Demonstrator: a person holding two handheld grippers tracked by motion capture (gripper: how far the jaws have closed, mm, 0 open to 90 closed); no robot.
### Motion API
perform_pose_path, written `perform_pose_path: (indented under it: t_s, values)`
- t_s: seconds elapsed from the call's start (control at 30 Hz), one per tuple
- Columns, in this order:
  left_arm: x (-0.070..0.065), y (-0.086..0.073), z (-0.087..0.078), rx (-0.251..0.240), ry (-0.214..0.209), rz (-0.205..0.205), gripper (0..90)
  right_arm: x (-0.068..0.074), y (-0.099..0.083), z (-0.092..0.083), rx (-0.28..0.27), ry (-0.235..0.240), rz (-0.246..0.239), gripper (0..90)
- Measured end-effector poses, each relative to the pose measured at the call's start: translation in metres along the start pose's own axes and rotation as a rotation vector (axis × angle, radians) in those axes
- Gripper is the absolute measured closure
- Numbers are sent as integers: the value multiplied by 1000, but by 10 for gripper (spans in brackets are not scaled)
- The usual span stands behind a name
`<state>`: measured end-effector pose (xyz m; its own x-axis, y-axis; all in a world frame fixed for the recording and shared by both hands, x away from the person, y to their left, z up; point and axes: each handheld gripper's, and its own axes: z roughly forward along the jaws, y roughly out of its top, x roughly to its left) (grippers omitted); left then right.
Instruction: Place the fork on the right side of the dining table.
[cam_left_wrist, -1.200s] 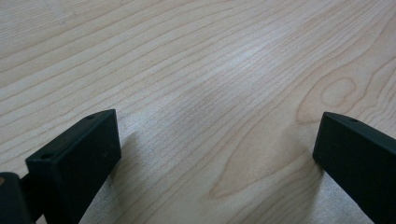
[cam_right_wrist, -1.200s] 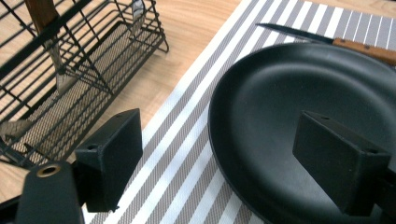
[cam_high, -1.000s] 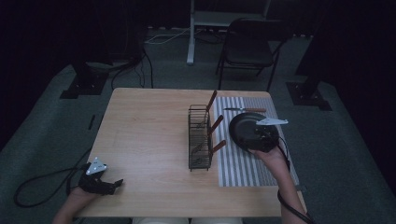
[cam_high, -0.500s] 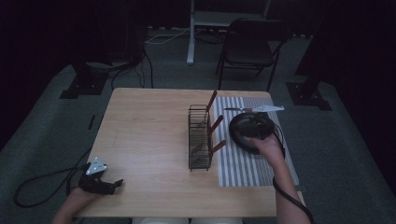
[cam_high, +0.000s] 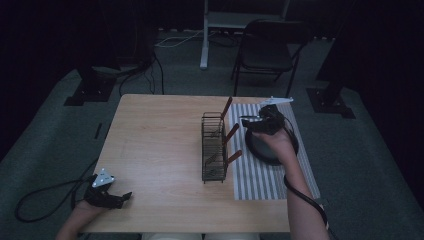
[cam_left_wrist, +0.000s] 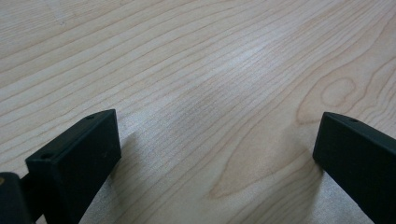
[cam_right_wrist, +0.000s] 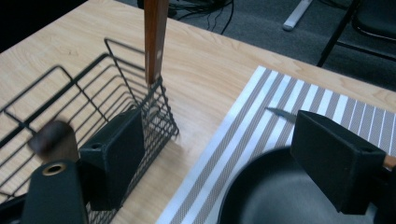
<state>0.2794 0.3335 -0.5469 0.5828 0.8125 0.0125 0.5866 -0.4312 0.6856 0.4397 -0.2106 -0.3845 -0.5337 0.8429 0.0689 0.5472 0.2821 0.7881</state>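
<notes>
Between the wide-open right tongs lies the black pan's rim, at six o'clock just beneath them on the striped mat. At nine o'clock stands the wire rack, its wooden-handled utensil upright. The left tongs, also wide, rest well apart on the bare counter.

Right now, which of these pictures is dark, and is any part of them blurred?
High view: dim, the floor near black, only the table lit. Left gripper view: bright, with a pale sheen on the wood. Right gripper view: bright, but the near wooden handle at the wire rack is smeared, while the striped mat is sharp.
</notes>
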Motion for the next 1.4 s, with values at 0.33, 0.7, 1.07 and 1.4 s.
perform_pose_path:
  t_s: [0.33, 0.7, 1.07, 1.4]
  values:
    - [0, 0, 0, 0, 0, 0, 8, 2, 27, 11, -13, 24, 30, 175]
    - [0, 0, 0, 0, 0, 0, 8, 16, 40, 32, -9, 63, 39, 229]
    - [0, 0, 0, 0, 0, 0, 8, 24, 59, 50, -6, 50, 54, 383]
    - [0, 0, 0, 1, 0, 0, 8, 26, 69, 54, 0, 79, 7, 712]
